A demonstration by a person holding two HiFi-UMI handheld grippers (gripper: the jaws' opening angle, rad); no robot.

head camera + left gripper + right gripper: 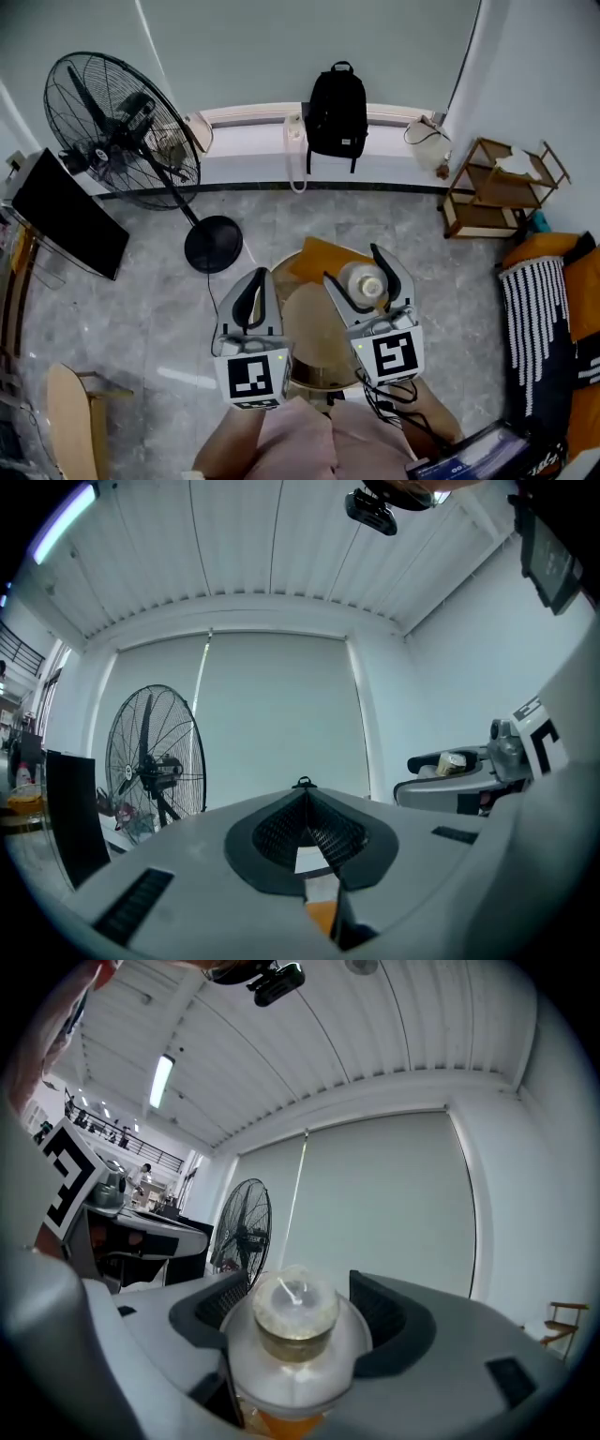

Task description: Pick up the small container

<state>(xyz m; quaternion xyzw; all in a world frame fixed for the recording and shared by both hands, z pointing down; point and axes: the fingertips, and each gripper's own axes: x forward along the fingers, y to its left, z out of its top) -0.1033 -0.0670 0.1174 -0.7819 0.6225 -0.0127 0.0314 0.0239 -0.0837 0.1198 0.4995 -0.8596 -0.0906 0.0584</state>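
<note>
Both grippers are held side by side ahead of the person's forearms, pointing forward. The left gripper point(255, 283) has its jaws pressed together at the tips, with nothing between them. The right gripper point(361, 277) has its jaws closed against the small container point(296, 1330), which sits squarely between them.

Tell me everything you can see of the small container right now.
The small container is a round, translucent whitish plastic pot with a narrower frosted cap on a yellowish neck. It stands upright, its sides clamped between the jaws of the right gripper, above an orange sheet on the round table; contact underneath cannot be told.
</note>
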